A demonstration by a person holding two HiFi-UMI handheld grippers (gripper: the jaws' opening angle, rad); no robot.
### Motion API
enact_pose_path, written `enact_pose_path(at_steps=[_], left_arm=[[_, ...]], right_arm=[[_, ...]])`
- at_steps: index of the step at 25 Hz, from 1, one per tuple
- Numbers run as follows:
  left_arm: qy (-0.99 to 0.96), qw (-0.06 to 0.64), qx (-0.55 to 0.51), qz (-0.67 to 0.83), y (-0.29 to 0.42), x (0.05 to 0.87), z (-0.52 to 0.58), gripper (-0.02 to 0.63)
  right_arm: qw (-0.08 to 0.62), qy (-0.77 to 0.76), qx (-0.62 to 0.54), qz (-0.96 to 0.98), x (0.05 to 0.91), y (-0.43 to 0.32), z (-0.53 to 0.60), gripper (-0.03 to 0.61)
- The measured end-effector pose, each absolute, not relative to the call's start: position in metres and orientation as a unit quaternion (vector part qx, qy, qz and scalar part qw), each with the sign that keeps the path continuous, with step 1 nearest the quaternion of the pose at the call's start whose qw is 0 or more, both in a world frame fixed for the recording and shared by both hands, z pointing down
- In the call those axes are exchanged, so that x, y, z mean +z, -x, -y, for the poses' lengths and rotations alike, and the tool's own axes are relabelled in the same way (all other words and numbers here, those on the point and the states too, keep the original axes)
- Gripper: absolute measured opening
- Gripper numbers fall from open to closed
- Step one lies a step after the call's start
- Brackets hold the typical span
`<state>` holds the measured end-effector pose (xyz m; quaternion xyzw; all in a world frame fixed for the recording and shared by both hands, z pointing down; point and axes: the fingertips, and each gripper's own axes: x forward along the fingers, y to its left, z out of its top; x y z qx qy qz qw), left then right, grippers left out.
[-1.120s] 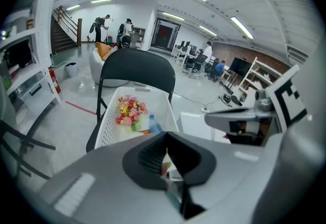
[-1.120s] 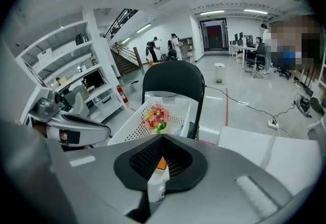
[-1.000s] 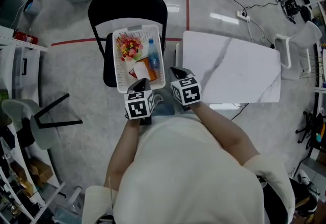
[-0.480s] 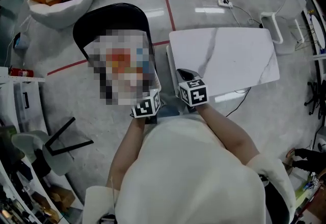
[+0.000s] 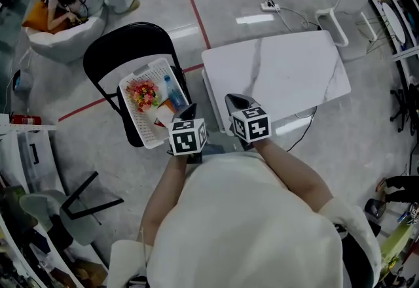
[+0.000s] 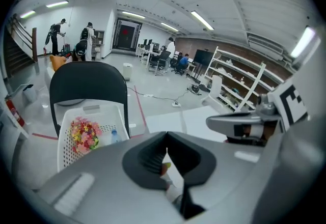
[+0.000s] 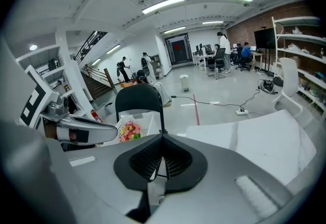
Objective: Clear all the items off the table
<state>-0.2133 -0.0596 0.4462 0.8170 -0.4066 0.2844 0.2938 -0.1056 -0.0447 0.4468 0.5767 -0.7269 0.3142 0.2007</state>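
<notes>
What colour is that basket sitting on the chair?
The basket is white; the head view shows it best.

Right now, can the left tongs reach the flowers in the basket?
Probably yes. The left tongs hang at the edge of the open-topped basket, with nothing between them and the flowers, though they are shut and would need opening.

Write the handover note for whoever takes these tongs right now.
Left tongs: shut, empty, held beside the basket.
Right tongs: shut, empty, at the near edge of the table.
Things: flowers, bottle and a small orange box lie in the white basket, which sits on the black chair left of the table.
Done: the table top shows nothing on it, so clearing looks finished.
Left: nothing that I can see.
</notes>
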Motion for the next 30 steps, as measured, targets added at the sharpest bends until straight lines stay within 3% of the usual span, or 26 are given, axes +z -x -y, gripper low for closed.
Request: enact_pose_path(at_steps=[19, 30], left_arm=[[-0.852, 0.266, 0.295, 0.341, 0.073, 0.432, -0.037, 0.009], [-0.863, 0.255, 0.298, 0.319, 0.027, 0.435, -0.109, 0.009]], right_arm=[[0.138, -0.65, 0.327, 0.672, 0.425, -0.041, -0.075, -0.002], [0.13, -0.672, 0.325, 0.652, 0.431, -0.087, -0.154, -0.002]])
